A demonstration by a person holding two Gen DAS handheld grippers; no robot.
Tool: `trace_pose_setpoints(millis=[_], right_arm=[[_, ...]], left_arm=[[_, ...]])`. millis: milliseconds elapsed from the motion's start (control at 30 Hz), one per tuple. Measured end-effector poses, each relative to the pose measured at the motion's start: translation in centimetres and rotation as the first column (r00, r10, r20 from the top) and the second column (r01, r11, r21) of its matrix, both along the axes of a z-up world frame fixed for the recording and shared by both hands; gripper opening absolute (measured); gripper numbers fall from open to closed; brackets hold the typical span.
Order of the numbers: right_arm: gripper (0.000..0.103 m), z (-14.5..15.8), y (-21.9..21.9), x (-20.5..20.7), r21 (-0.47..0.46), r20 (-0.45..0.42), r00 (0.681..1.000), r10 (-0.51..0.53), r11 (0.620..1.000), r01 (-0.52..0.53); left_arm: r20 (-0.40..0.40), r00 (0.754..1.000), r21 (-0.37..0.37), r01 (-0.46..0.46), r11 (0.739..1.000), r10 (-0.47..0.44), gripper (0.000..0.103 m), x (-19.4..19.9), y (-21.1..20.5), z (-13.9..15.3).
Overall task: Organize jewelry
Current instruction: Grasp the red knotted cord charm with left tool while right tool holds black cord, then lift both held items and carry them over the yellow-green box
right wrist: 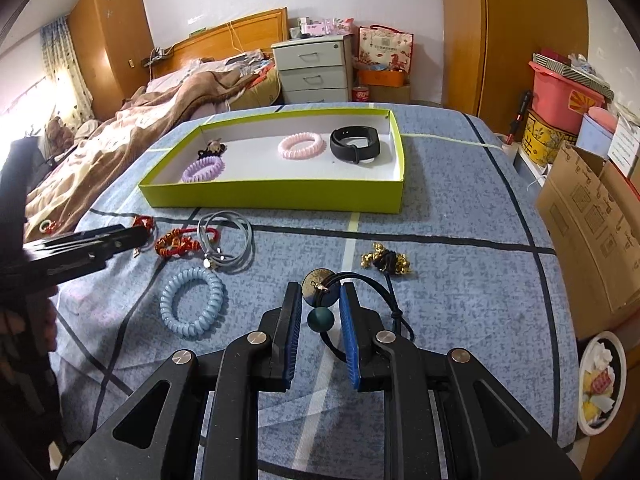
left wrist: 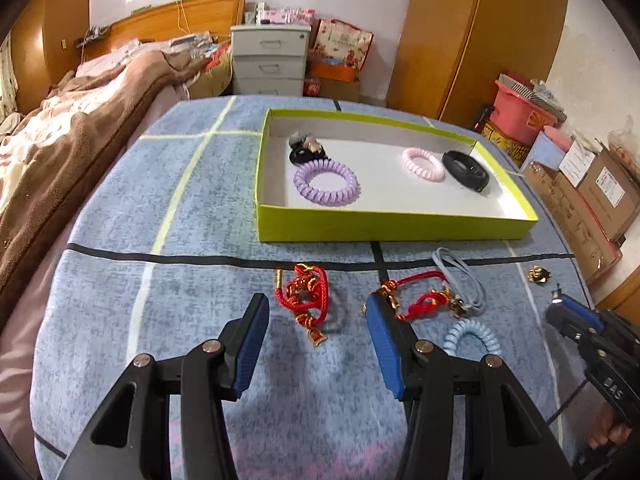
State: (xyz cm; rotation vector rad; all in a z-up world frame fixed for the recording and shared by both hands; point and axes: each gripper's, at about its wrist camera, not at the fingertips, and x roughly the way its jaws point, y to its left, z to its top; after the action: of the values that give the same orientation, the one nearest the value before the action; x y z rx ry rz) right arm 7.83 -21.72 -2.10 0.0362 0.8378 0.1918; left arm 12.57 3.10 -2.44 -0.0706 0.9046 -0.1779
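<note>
Left gripper [left wrist: 316, 312] spread wide over the blue cloth [left wrist: 192, 208]; a red knotted cord bracelet [left wrist: 306, 300] lies between its fingers, untouched. Second red cord [left wrist: 420, 300] and grey cord [left wrist: 460, 276] just right, light-blue coil band [right wrist: 192, 302] nearer. Far side: green tray [right wrist: 276, 196] holding purple coil [right wrist: 203, 169], pink coil [right wrist: 301, 145], black band [right wrist: 355, 144]. Right gripper [right wrist: 320, 294] narrowed around a dark bead pendant [right wrist: 320, 318]; contact unclear. Gold-bead piece [right wrist: 386, 262] beyond.
</note>
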Motion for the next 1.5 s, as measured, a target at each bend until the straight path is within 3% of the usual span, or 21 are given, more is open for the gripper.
trace_pose_setpoints(millis=[400,500,667,733,933,1500], right_arm=[[0.02,0.0,0.3,0.7,0.016,0.0,1.0,0.024,1.0,-0.024],[0.02,-0.1,0.3,0.9,0.016,-0.005,1.0,0.024,1.0,-0.024],[0.02,-0.2,0.4,1.0,0.017,-0.01,1.0,0.021,1.0,-0.021],[0.02,-0.2,0.5,1.0,0.018,-0.011,1.0,0.023,1.0,-0.023],[0.02,0.0,0.6,1.0,0.013,-0.008,1.0,0.015,1.0,-0.014],[0.02,1.9,0.9,0.8,0.013,0.04,0.999,0.01,1.0,-0.01]], left_arm=[[0.0,1.0,0.063,-0.009,0.998,0.009,0.052,0.6,-0.3,-1.1],[0.006,1.0,0.085,-0.003,0.996,0.003,0.045,0.5,-0.5,-1.0],[0.005,1.0,0.058,-0.002,0.998,0.002,0.034,0.8,0.0,-0.9],[0.005,1.0,0.062,-0.005,0.998,0.004,0.025,0.9,0.0,-0.9],[0.005,1.0,0.057,-0.001,0.998,0.0,0.018,0.7,0.2,-0.8],[0.086,0.996,0.019,0.018,1.0,-0.019,0.018,-0.7,0.4,1.9]])
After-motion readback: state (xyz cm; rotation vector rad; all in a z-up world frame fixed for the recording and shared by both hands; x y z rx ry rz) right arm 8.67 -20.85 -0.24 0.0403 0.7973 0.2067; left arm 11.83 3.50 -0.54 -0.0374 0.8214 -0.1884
